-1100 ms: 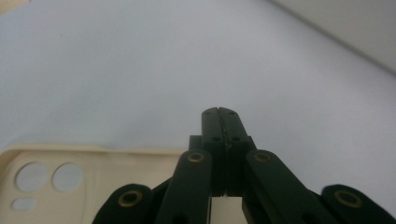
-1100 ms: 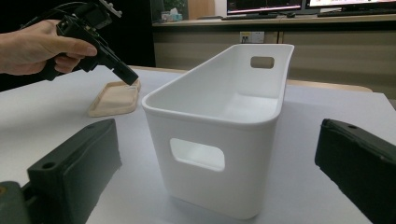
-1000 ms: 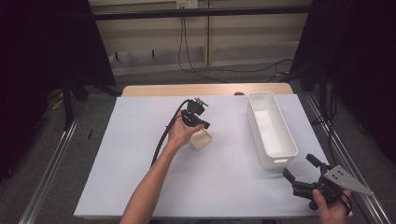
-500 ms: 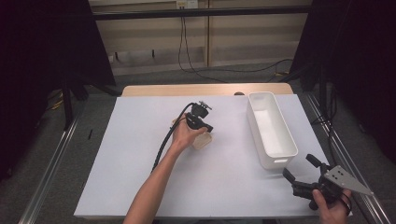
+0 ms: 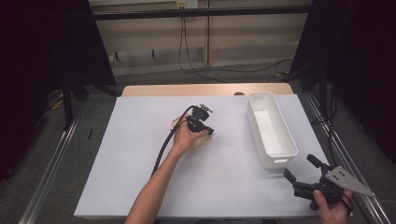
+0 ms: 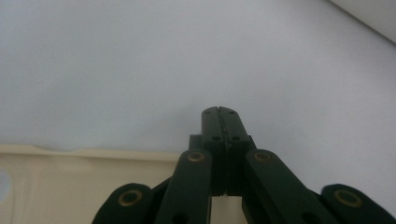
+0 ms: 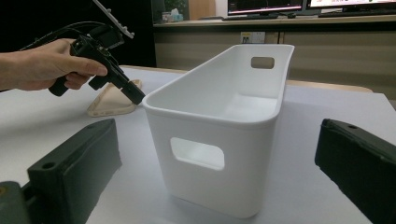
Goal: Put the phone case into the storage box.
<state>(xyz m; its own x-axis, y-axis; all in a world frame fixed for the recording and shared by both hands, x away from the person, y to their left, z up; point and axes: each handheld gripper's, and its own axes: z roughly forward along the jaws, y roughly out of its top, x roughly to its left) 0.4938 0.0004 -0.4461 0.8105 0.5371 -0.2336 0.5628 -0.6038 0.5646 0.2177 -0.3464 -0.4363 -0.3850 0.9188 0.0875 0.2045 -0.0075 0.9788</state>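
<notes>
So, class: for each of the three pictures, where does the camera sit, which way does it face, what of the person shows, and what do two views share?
High view: above the table's near edge, facing forward and down on the white table; both forearms, left tongs, right tongs.
Left gripper view: on the left tongs, shut, low over the table beside a beige object.
Right gripper view: on the right tongs, open, level toward the white bin.
Shared: bin, beige object and left hand in the high and right gripper views.
</notes>
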